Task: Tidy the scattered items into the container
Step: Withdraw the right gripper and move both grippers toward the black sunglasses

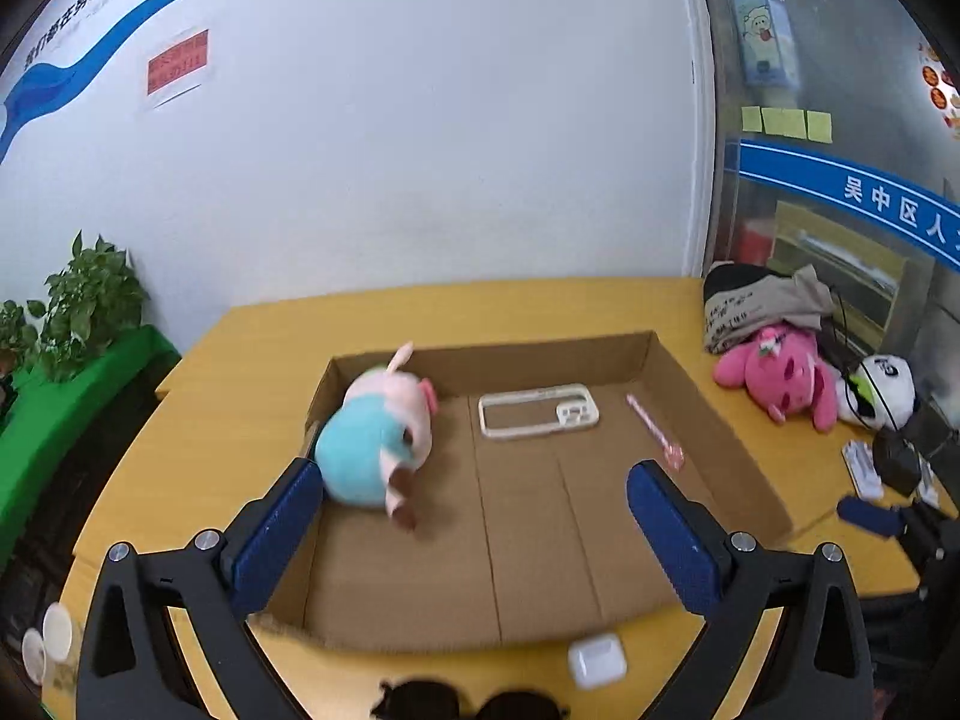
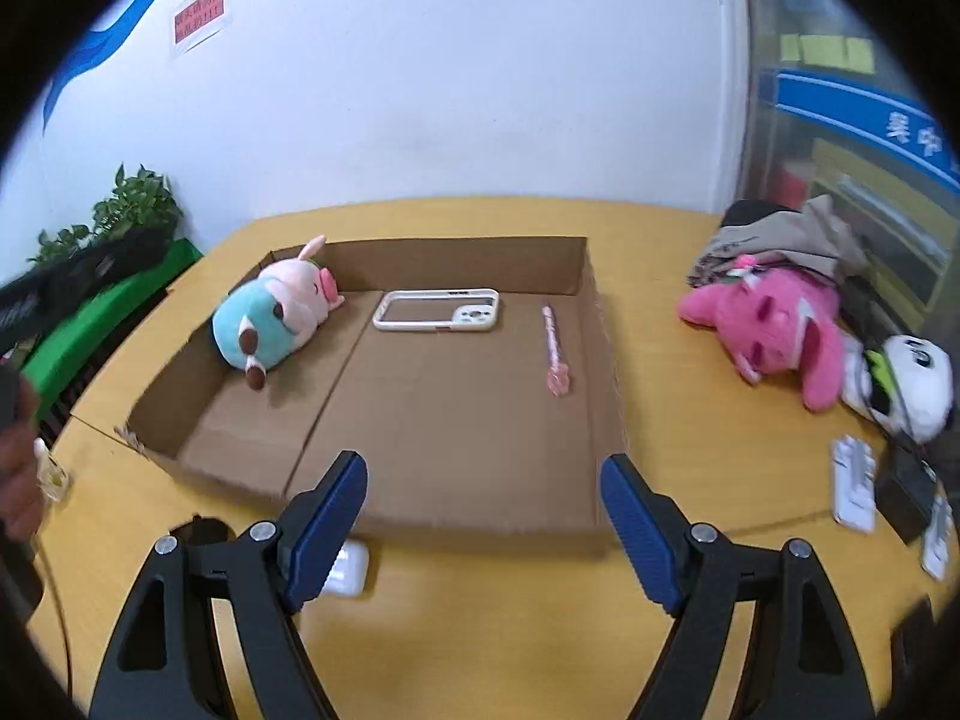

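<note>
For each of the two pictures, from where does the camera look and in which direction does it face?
Left wrist: on the left gripper, looking down over the cardboard box toward the wall; its open blue fingers show.
Right wrist: on the right gripper, nearer the box's right side, facing the same wall; open fingers and a hand show.
Shared: plush pig, phone case, pink pen.

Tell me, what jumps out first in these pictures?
A shallow cardboard box sits mid-table, holding a pink-and-teal plush pig in its far-left corner, a white phone case at the back and a pink pen on the right. A bright pink plush lies outside, at the table's right. Both claws, left and right, are open and empty.
</note>
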`<state>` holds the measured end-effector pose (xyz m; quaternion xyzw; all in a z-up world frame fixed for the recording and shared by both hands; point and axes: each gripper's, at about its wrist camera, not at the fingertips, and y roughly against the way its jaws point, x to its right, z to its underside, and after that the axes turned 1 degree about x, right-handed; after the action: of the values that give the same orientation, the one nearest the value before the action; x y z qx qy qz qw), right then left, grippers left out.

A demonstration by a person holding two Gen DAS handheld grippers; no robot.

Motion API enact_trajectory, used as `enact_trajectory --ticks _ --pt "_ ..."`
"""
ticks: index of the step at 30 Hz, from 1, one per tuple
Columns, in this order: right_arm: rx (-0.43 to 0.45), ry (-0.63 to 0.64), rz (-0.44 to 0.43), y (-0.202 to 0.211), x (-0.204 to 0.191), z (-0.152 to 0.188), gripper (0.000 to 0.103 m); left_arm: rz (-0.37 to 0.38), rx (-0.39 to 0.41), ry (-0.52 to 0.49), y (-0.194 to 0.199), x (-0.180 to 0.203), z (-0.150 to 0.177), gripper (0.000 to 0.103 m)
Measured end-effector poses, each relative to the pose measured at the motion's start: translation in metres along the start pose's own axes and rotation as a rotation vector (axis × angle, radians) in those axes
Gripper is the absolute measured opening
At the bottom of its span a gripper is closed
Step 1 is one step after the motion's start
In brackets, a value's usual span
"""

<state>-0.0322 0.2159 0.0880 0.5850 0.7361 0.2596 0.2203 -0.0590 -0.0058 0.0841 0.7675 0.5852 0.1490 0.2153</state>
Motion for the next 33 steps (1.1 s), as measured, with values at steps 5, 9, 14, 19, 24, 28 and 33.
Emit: enact_trajectory --ticks 5,9,14,19,24,28,33 --pt "0.016 0.018 -0.017 0.026 -0.013 0.016 0.080 -0.032 0.004 -0.036 0.031 0.001 0.030 0.103" --pt "0.009 0.062 -0.041 0.036 -0.027 0.026 0.080 -0.047 0.000 0.002 0.048 -0.002 0.047 0.103" --pt "0.005 0.090 -0.061 0.040 -0.036 0.034 0.080 -0.037 -0.021 0.038 0.053 -0.006 0.059 0.103" --pt "-0.018 0.095 -0.075 0.036 -0.040 0.039 0.080 -0.030 -0.036 0.054 0.051 -0.009 0.065 0.103" --pt "-0.027 0.087 -0.076 0.030 -0.041 0.041 0.080 -0.012 -0.044 0.059 0.047 -0.010 0.068 0.103" --pt "-0.027 0.056 -0.075 0.026 -0.035 0.040 0.080 0.006 -0.052 0.072 0.041 -0.012 0.069 0.103" --pt "-0.035 0.051 -0.063 0.020 -0.032 0.039 0.080 0.016 -0.064 0.060 0.032 -0.009 0.070 0.103"
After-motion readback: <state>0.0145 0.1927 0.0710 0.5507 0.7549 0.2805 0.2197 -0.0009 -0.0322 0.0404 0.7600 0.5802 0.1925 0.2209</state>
